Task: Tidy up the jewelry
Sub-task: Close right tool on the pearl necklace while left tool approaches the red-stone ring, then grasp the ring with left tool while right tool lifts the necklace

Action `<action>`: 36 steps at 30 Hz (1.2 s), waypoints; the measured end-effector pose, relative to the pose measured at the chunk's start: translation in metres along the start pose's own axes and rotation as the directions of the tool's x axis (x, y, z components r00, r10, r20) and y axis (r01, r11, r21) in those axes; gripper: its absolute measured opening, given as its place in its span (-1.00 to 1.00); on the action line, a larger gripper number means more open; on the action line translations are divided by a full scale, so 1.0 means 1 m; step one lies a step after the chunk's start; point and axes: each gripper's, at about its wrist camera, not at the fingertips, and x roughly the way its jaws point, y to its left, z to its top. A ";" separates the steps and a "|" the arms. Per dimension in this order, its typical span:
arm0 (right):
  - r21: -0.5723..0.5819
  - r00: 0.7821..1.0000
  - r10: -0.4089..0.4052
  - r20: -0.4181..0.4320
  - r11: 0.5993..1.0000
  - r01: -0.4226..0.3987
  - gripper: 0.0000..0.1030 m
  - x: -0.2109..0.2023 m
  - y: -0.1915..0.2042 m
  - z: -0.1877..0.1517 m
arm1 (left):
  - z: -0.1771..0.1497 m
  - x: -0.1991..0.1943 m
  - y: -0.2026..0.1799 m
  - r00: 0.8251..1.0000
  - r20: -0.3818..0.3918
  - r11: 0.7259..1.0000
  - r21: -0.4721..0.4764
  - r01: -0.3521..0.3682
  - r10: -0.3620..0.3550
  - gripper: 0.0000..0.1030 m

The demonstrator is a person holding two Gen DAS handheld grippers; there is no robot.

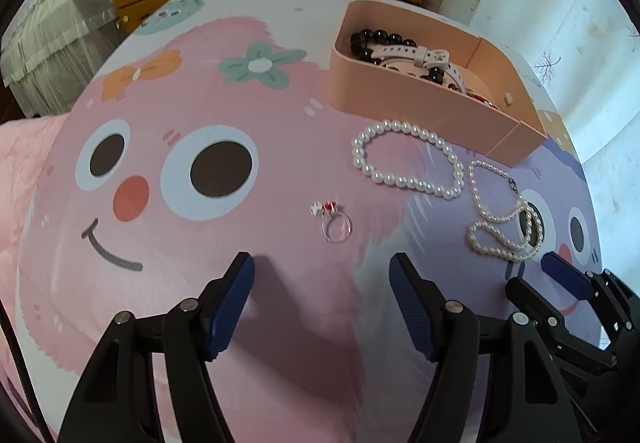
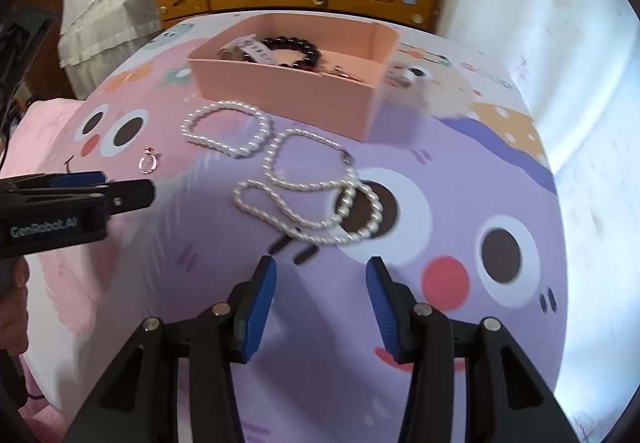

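The left tool is hanging over the cartoon-printed pink and lilac bench cover with its blue pads standing wide and nothing between them. Just ahead of its tips is lying one small clear ring with a red and white charm, so this tool is probably lining up to take it.

Further ahead and to the right of that tool, one loop of large round white pearls is lying flat, just short of the front wall of the one open peach-pink rectangular box. The box is already holding at least one black bead bracelet, a white strap and some reddish pieces too hidden to count; it is serving as the collecting place, I judge.

The right tool is pointing down at the lilac part, jaws narrower than the left's, empty, no thing between them. Directly ahead of its tips, one long strand of small white pearls is sprawling in several tangled loops, likely its target. Three pieces are waiting outside the box.
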 end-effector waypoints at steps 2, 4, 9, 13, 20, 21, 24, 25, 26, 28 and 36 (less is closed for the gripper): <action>-0.007 1.000 0.006 0.010 1.000 -0.006 -0.06 0.003 0.001 0.006 | 0.003 0.002 -0.001 1.000 0.011 1.000 0.011 -0.006 0.006 0.21; -0.014 1.000 0.011 0.018 1.000 -0.011 -0.06 0.007 0.002 0.011 | 0.007 0.004 -0.002 1.000 0.022 1.000 0.026 -0.011 0.010 0.19; -0.022 0.999 0.017 0.033 1.000 -0.016 0.11 0.020 0.001 0.029 | 0.009 0.006 -0.010 0.998 0.049 0.997 0.072 -0.027 0.024 0.11; -0.029 0.999 0.018 0.042 0.999 -0.016 0.39 0.031 0.003 0.043 | 0.009 0.008 -0.014 0.997 0.069 0.995 0.095 -0.037 0.031 0.07; -0.055 0.997 0.030 0.066 0.998 -0.026 0.48 0.040 0.006 0.054 | 0.009 0.008 -0.017 0.994 0.106 0.993 0.115 -0.030 0.018 -0.11; -0.066 0.997 0.034 0.070 0.997 -0.029 0.46 0.041 0.006 0.055 | 0.008 0.007 -0.018 0.994 0.111 0.993 0.116 -0.030 0.017 -0.15; -0.090 0.996 0.054 0.077 0.995 -0.047 0.35 0.041 0.006 0.055 | 0.007 0.007 -0.018 0.992 0.124 0.993 0.111 -0.030 0.016 -0.37; -0.105 0.994 0.066 0.083 0.993 -0.057 0.18 0.040 0.007 0.055 | 0.007 0.007 -0.018 0.992 0.128 0.993 0.111 -0.028 0.013 -0.43; -0.117 0.993 0.075 0.086 0.991 -0.065 0.09 0.039 0.009 0.055 | 0.007 0.007 -0.019 0.991 0.130 0.993 0.112 -0.028 0.013 -0.46; -0.130 0.992 0.096 0.087 0.988 -0.084 -0.29 0.037 0.010 0.056 | 0.006 0.006 -0.019 0.991 0.133 0.993 0.110 -0.031 0.016 -0.46; -0.128 0.988 0.136 0.068 0.984 -0.127 -0.78 0.038 0.011 0.060 | 0.006 0.005 -0.022 0.991 0.134 0.993 0.117 -0.032 0.016 -0.79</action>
